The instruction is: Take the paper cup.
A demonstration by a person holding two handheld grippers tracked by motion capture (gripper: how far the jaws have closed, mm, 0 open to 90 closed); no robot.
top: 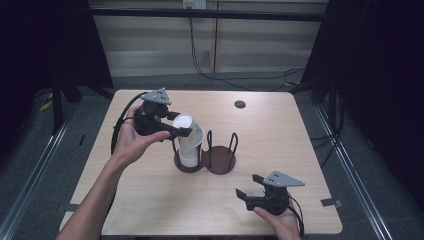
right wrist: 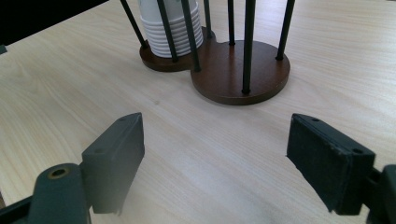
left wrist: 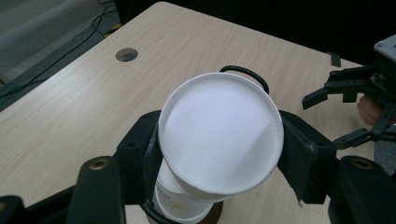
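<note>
Fingers of the right gripper (top: 250, 192) stand spread wide w/ nothing between them, low over bare worktop (top: 150, 200) at the near right edge; in the right gripper view both black pads (right wrist: 116, 158) frame plain wood grain, clear of everything.

Just beyond them sits the dark wooden cup holder (right wrist: 243, 74), 2 round bases joined side by side, w/ thin black rods rising from each. Right base is bare wood. Left base carries a stack of white paper cups (right wrist: 170, 32), ribbed rims nested, standing inside its rods.

Farther on, the left gripper (top: 177, 131) has its fingers clenched on the top cup (left wrist: 219, 133), 1 pad on each side of the cup wall near the rim. That cup tilts off the stack's axis, open mouth turned up toward the left gripper's camera, its lower end apparently in the stack below. Left hand (top: 132, 142) wraps the gripper body from the left side.

Beyond, a round cable hole (top: 240, 104) lies near the far worktop edge.
</note>
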